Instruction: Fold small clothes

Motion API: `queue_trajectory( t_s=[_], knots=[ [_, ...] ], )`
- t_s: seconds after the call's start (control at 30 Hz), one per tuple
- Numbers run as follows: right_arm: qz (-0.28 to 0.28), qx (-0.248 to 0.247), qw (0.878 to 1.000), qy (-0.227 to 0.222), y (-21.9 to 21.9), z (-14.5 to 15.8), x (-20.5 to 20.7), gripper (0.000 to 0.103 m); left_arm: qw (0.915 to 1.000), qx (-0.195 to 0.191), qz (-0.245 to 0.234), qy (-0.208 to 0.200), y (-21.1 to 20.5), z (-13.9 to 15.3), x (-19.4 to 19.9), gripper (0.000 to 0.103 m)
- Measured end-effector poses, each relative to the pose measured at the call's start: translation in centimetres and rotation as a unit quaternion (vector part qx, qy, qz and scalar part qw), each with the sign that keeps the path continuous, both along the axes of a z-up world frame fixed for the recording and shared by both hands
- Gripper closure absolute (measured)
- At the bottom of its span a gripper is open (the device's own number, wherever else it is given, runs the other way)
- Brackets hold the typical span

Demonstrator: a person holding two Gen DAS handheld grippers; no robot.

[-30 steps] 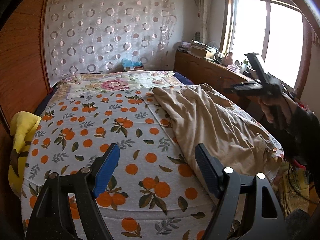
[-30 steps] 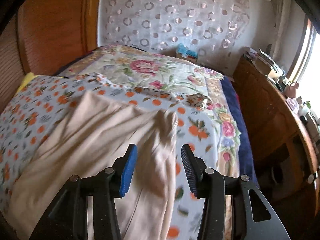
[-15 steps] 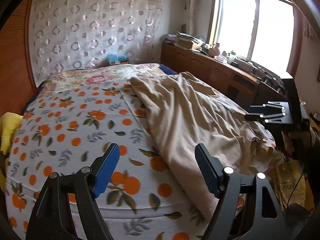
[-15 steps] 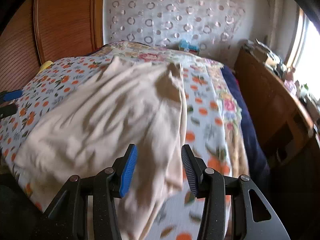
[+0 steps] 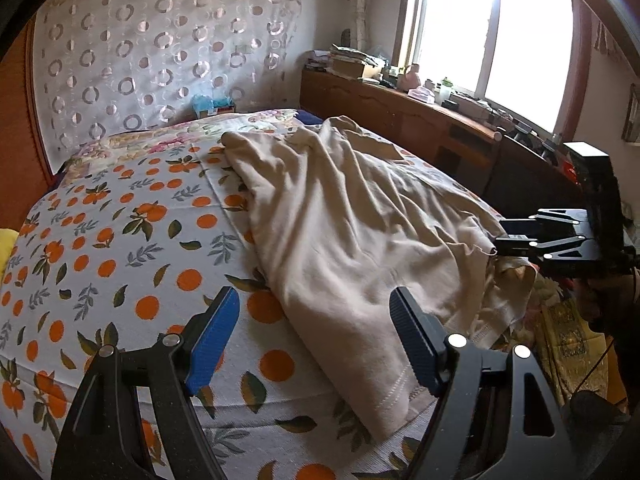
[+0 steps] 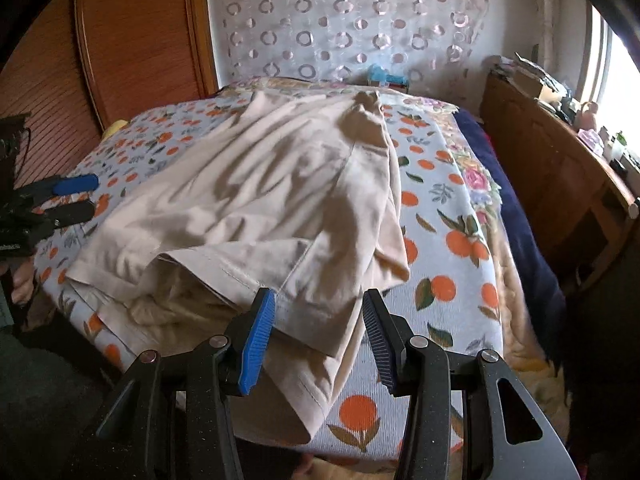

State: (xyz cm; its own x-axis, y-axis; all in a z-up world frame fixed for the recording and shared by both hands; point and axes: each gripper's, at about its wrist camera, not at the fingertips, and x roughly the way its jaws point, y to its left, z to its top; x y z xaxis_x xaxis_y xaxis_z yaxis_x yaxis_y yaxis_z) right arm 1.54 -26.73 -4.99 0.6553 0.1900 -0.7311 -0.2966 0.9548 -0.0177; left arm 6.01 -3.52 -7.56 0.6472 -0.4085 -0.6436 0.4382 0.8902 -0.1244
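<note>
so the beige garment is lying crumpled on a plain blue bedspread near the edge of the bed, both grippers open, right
Not quite: the bedspread isn't plain blue. It is white with an orange-fruit and leaf print, as both wrist views show. The rest holds: the beige garment lies crumpled near the bed's edge, and the left gripper and right gripper are both open.

So the garment point(image 5: 344, 232) lies spread and rumpled on the bed point(image 5: 120, 240), toward the window-side half, its hem hanging over the near edge. The left gripper point(image 5: 316, 340) sits at that near edge with the garment's corner just inside its right finger. The right gripper point(image 6: 318, 336) is further along the same edge, hem between its fingers. A long cabinet point(image 5: 420, 128) runs beside the bed under the window point(image 5: 492, 32), stuff piled on top. Curtain point(image 5: 160, 48) hangs behind the bed's far end.
</note>
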Motion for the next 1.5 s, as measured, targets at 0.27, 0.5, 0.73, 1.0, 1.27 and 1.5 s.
queue_trajectory(
  t_s=[0.27,0.5,0.73,1.0,1.27,1.5],
  knots=[
    [0.022,0.046,0.999,-0.005,-1.1,1.4,-1.4,0.101,0.9997,0.001,-0.010,0.021,-0.6,-0.9,-0.1,0.025],
    [-0.001,0.026,1.000,-0.003,-4.2,2.4,-4.0,0.101,0.9996,-0.001,-0.010,0.025,-0.8,-1.0,-0.2,0.025],
    [0.003,0.020,1.000,0.005,-3.4,2.0,-4.2,0.101,0.9992,0.006,-0.012,0.037,-1.2,-1.3,-0.2,0.025],
    [-0.003,0.006,1.000,-0.004,-3.2,2.1,-3.9,0.101,0.9988,0.008,-0.016,0.046,-1.2,-1.8,-0.1,0.025],
    [-0.007,-0.008,1.000,0.007,-2.9,1.3,-2.8,0.089,0.9979,-0.008,-0.032,0.055,-0.9,-1.8,-0.6,0.041],
    [-0.002,0.021,1.000,0.014,-3.4,0.7,-2.5,0.051,0.9969,0.000,-0.040,0.068,-0.8,-2.5,-1.3,0.047]
  ],
)
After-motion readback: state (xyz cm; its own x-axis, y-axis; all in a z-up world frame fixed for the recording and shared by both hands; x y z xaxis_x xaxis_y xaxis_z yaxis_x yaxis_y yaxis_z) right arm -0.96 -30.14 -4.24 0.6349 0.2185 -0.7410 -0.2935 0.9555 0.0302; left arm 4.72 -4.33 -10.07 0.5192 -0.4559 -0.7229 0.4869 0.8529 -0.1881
